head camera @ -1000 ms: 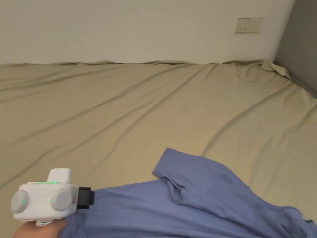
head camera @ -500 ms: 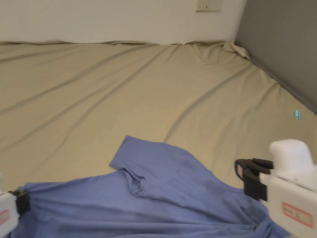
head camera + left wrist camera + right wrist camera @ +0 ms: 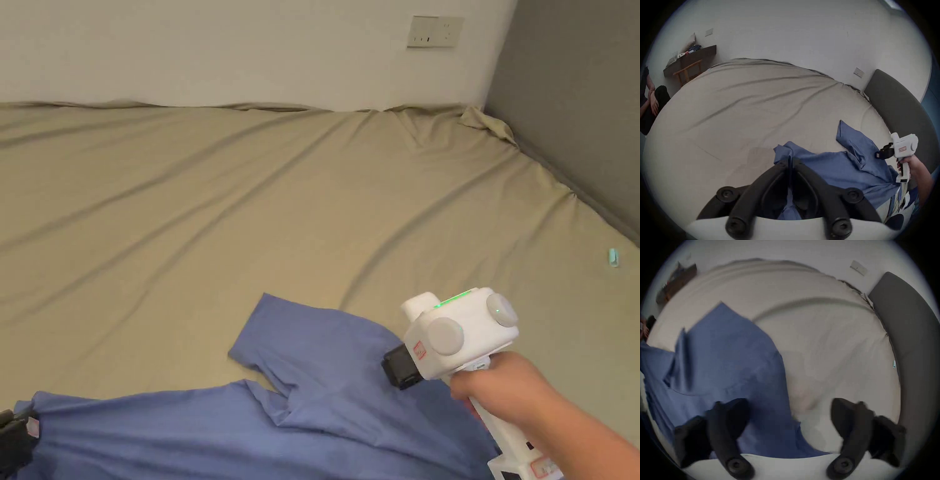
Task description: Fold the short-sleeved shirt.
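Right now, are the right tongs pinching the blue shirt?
No, the right tongs stand wide open above the shirt, with nothing between them.

The head view looks down and forward from above the near edge of the bed [image 3: 312, 206], toward the wall ahead of both tools. The left gripper view rides low behind its own jaws, close over the blue shirt [image 3: 843, 168], facing across the bed with the right gripper [image 3: 883, 152] off to its right. The right gripper view sits behind its own spread jaws, close above the shirt [image 3: 730, 363], blurred. All three share the shirt, the bed and the grey headboard [image 3: 907, 321].
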A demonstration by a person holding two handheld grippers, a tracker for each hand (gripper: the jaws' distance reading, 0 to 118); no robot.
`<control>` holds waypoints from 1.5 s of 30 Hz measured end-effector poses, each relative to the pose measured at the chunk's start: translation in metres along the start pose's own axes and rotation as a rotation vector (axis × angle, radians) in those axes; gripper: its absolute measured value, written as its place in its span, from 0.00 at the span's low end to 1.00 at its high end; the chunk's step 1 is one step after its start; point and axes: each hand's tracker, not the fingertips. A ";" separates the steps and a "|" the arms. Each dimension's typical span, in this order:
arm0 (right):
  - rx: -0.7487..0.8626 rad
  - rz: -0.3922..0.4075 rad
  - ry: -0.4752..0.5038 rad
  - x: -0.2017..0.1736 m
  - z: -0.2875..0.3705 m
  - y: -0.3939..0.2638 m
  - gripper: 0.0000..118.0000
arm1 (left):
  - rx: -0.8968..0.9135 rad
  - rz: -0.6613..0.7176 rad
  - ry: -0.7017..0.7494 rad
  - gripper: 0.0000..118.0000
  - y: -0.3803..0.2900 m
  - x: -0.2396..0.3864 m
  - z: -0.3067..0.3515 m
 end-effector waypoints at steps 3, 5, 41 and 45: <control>0.016 -0.085 0.084 0.000 0.007 -0.002 0.62 | -0.005 0.001 0.007 0.01 -0.001 -0.002 -0.004; 0.044 -0.101 0.129 -0.014 0.026 -0.005 0.05 | -0.011 0.010 0.012 0.01 -0.002 -0.003 -0.005; 0.756 -0.301 -0.206 0.128 0.541 0.240 0.04 | 0.434 -0.035 -0.008 0.01 0.477 0.013 0.206; 0.744 -0.309 -0.184 0.130 0.516 0.256 0.04 | 0.425 -0.085 0.034 0.01 0.481 0.018 0.183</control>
